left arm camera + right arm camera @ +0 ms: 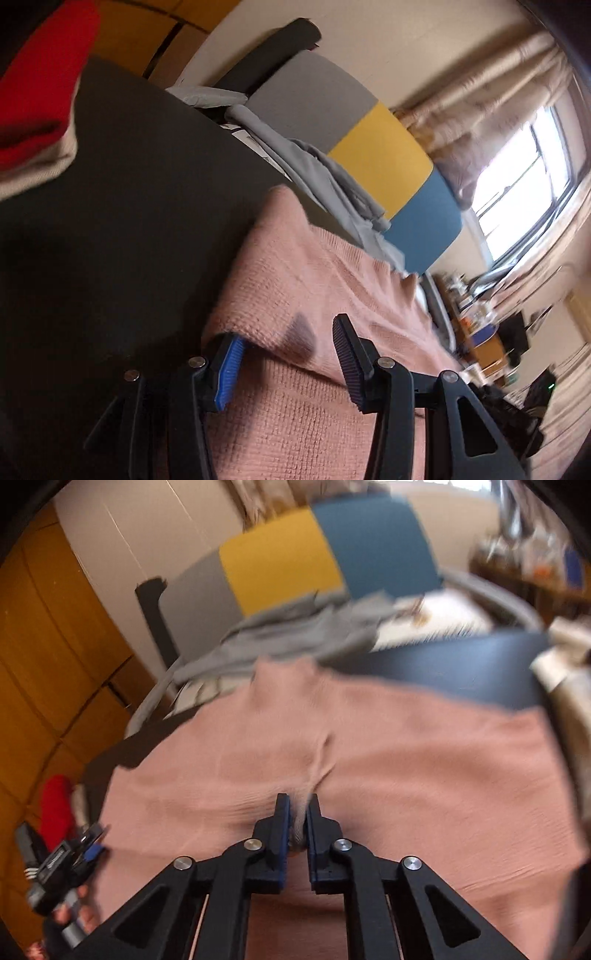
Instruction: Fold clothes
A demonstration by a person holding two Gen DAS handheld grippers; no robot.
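At lower centre, the right gripper has its jaws narrowed on a pinch of pink knit sweater; the left gripper gapes wide over its edge. Soft and limp, it covers the dark desk; edges look best to grasp.

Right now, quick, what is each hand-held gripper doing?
Left hand-held gripper: open, fingers around the pink knit sweater's edge.
Right hand-held gripper: closed, pinching the sweater.

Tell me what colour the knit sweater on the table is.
Dusty pink; the sweater and its knit texture show best in the left wrist view.
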